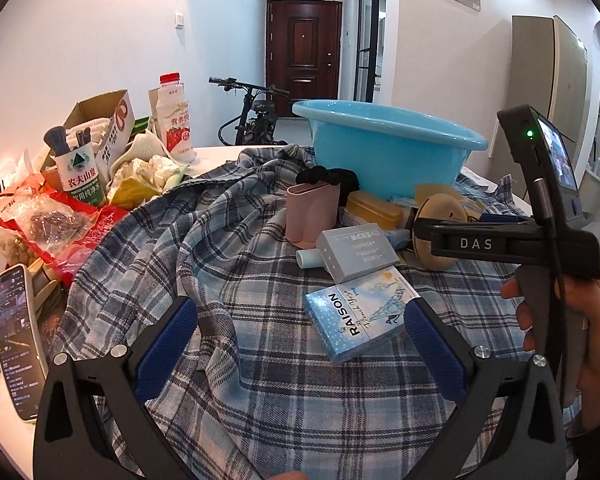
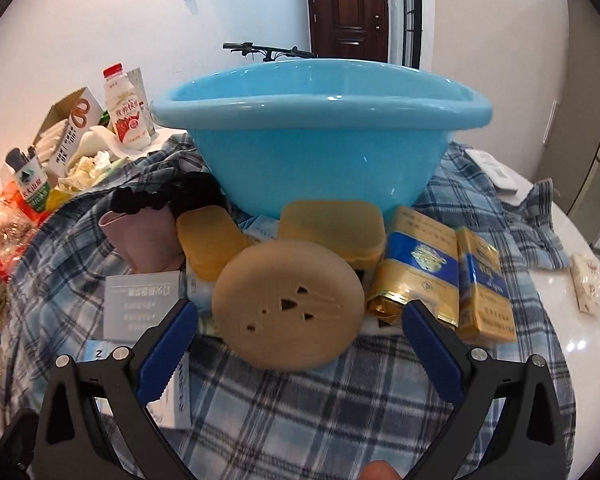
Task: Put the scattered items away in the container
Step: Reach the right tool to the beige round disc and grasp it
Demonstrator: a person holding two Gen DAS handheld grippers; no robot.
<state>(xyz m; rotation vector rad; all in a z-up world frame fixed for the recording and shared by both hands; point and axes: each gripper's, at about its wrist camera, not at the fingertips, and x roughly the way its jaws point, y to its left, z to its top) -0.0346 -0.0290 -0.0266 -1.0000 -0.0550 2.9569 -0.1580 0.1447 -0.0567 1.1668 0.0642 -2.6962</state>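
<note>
My left tongs are spread beside the RAISON box on the plaid cloth. My right tongs gape around the tan disc. Behind it sits the blue basin.

A blue basin stands upright at 12 o'clock. A tan disc leans before it. Gold packs lie at 3 o'clock.
</note>
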